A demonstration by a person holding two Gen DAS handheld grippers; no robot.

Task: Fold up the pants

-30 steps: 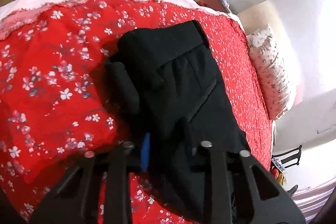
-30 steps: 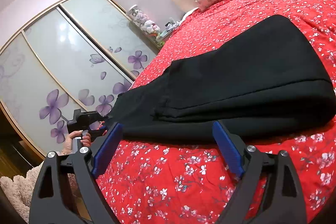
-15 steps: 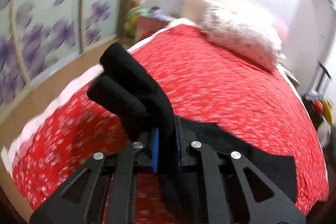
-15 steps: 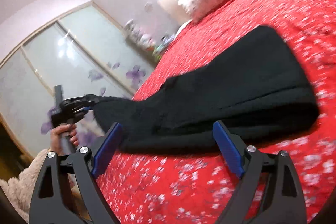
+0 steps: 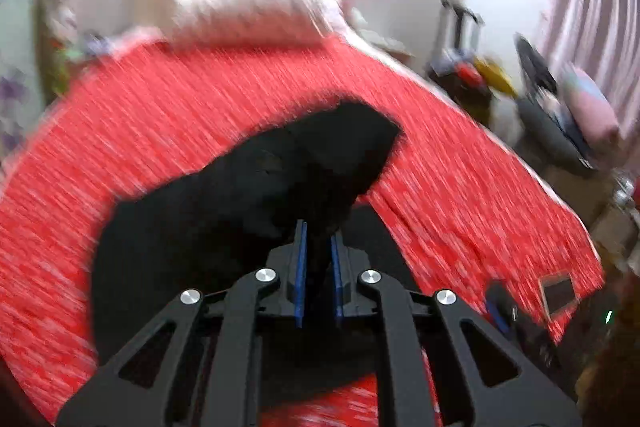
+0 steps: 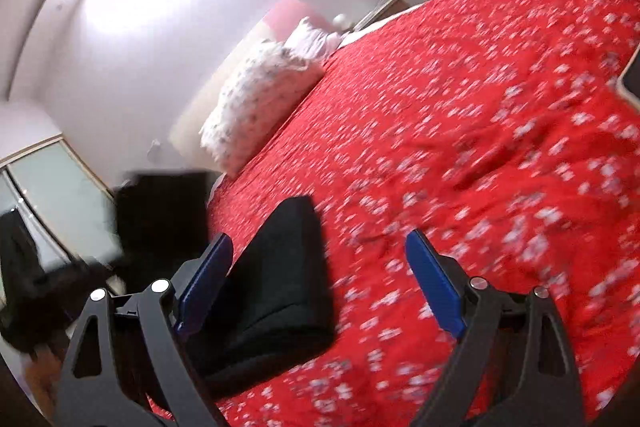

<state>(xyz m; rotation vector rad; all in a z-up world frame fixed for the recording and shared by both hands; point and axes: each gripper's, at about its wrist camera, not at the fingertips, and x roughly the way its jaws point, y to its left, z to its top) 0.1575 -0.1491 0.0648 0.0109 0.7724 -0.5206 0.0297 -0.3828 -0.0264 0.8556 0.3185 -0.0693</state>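
Left black two-finger gripper with blue pads (image 5: 318, 259): fingers drawn close together, pads nearly parallel, clamped on a fold of black fabric pants (image 5: 240, 211) that passes between them. The gripper points forward and slightly downward; its view is motion-blurred.

Right black two-finger gripper with blue pads (image 6: 320, 275): fingers spread wide apart, nothing between the pads. Its left pad (image 6: 208, 271) lies just beside the black fabric; contact cannot be determined. The gripper is angled downward, rolled to one side.
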